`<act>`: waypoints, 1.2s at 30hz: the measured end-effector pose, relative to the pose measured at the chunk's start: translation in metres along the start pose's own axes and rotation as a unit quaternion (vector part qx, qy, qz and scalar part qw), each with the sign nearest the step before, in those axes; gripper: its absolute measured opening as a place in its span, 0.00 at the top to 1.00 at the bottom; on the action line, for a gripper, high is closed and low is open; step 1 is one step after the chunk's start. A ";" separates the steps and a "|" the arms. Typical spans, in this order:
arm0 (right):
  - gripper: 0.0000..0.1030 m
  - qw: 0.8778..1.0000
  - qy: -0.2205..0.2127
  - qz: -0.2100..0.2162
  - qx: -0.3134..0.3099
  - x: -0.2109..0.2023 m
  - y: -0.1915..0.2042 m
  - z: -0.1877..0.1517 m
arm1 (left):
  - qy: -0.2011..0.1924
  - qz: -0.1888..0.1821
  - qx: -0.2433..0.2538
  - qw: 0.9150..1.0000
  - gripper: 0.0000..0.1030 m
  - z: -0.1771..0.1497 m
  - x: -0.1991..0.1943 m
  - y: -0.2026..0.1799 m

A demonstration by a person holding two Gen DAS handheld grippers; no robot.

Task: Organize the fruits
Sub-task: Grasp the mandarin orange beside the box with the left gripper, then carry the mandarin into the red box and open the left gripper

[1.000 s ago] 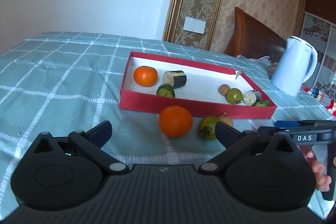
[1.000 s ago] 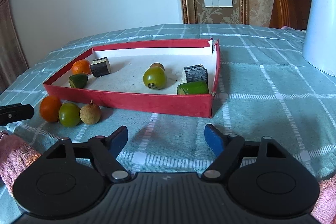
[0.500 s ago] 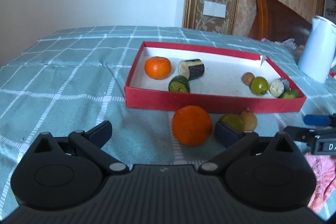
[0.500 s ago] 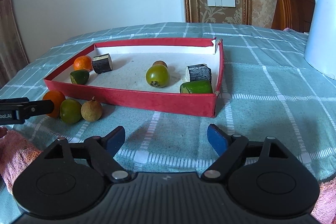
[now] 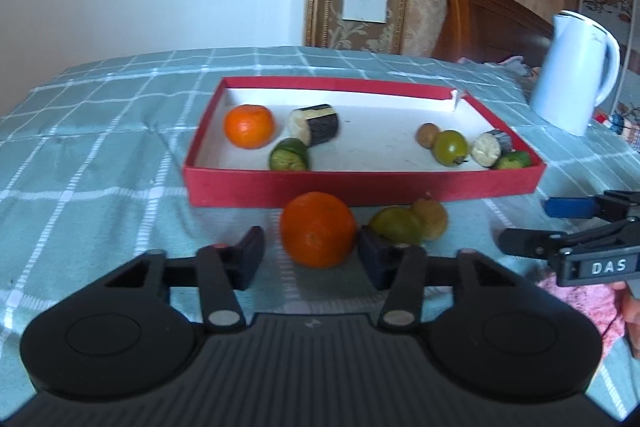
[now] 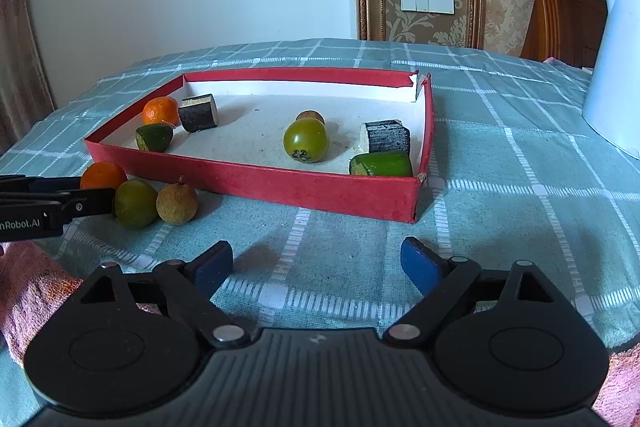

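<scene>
Fruits are being sorted into a red box (image 5: 360, 183) on the checked counter (image 5: 100, 167). From the left wrist, the left hand-held gripper (image 5: 310, 253) is closing its jaws around a loose orange (image 5: 318, 229) by the box's near wall, after standing wide a second earlier; pads are not clearly pressing. From the right wrist, the right hand-held gripper (image 6: 316, 263) is spreading wider over bare cloth, holding nothing. A pick-up is likely beginning.

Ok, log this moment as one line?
left gripper: jaws closing around loose orange, right pad touching, left not yet | right gripper: jaws opening, nothing between | red tray: six pieces inside
</scene>
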State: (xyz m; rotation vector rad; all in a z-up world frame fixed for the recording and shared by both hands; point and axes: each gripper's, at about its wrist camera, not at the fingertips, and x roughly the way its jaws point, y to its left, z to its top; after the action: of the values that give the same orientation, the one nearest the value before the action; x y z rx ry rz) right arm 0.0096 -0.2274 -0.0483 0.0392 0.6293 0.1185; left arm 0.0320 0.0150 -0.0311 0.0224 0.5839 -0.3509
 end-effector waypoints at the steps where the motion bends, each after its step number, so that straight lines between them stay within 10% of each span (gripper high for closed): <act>1: 0.11 1.000 0.000 0.000 0.000 0.000 0.000 0.000 | 0.000 0.000 -0.001 1.000 0.62 0.001 0.000 -0.001; 36: 0.09 1.000 0.005 -0.007 -0.012 0.003 0.004 0.000 | -0.027 0.046 -0.040 0.998 0.63 0.054 0.037 0.040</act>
State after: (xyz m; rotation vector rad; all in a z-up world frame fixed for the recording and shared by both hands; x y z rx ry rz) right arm 0.0113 -0.2227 -0.0495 0.0112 0.6373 0.1137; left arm 0.1029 0.0343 -0.0098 -0.0364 0.5410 -0.2382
